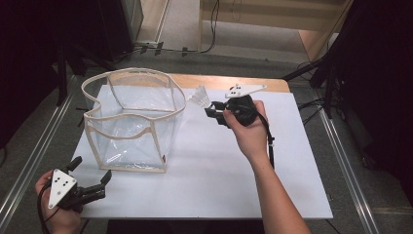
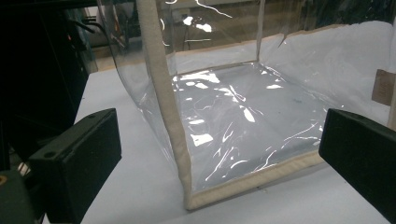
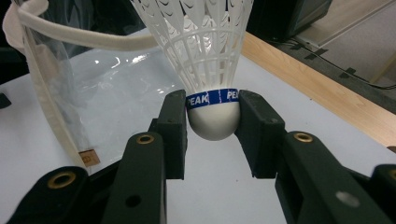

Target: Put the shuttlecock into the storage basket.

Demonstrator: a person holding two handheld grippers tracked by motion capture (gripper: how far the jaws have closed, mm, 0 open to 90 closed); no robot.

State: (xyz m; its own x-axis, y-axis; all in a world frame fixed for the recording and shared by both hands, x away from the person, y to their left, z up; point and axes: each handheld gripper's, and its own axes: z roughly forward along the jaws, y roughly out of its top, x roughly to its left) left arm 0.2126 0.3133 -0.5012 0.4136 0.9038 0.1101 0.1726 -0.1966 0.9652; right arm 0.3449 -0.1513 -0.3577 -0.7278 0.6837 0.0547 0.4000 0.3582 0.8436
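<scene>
A white plastic shuttlecock [image 3: 212, 70] with a blue band is pinched by its round cork between the jaws of my right gripper [image 3: 212, 119], its skirt pointing away from the camera. From above, that gripper [image 1: 213, 108] holds the shuttlecock [image 1: 198, 96] over the white board, just right of the rim of a clear plastic bag [image 1: 131, 122] with cream trim. My left gripper [image 1: 95, 183] rests open near the front left corner of the board, its jaws facing the bag's lower corner [image 2: 196, 196] with nothing between them.
The bag stands open-topped on a white board [image 1: 209, 180] that covers a wooden table [image 1: 234, 82]. Metal rails run along both sides of the table. Dark stands and cables are on the floor beyond.
</scene>
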